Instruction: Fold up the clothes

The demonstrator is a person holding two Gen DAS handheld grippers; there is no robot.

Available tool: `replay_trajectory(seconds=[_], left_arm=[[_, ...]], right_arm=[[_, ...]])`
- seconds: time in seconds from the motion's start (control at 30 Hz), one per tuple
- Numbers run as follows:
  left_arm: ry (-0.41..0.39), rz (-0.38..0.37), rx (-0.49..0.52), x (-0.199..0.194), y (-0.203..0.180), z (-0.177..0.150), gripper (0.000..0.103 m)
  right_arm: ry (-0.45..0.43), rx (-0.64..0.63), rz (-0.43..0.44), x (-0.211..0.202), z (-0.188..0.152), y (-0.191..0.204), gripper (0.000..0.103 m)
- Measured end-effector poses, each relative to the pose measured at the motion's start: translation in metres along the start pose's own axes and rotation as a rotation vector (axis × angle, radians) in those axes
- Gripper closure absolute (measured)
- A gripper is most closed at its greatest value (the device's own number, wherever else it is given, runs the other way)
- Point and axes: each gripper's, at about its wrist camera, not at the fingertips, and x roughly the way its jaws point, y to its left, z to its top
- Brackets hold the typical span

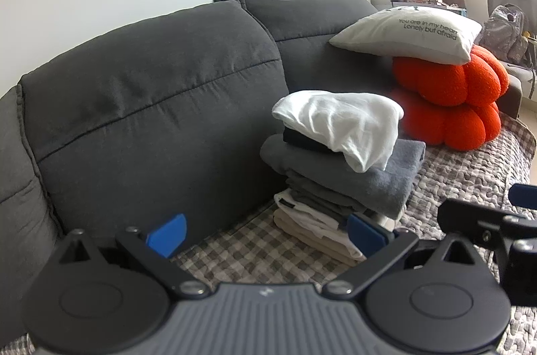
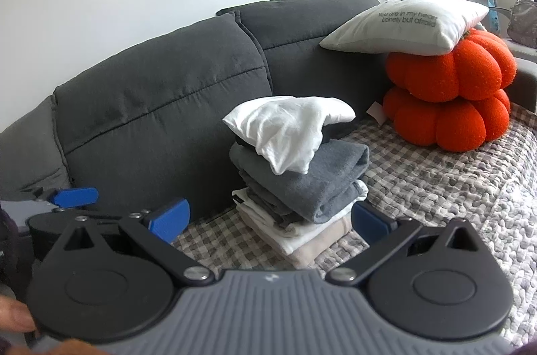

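both the left gripper [image 1: 265, 234] and right gripper [image 2: 268, 222] hold their jaws wide apart, gripping nothing. just beyond them, the stack of folded clothes [image 2: 297, 187] sits on the checked sofa cover [image 2: 436, 173]. the white shirt [image 1: 339, 123] on top droops loosely; a nudge could topple it. only the right wrist view shows a fingertip [image 2: 15, 318].

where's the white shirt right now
The white shirt lies on top of the stack of folded clothes, against the grey sofa back, left of the orange cushions.
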Motion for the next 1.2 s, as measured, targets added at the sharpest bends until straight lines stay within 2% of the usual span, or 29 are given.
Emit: replay_trajectory(seconds=[1.2], left_arm=[[-0.013, -0.004, 0.013, -0.0021, -0.0073, -0.0015, 0.0]], right_arm=[[-0.002, 0.01, -0.016, -0.0023, 0.0007, -0.0037, 0.0]])
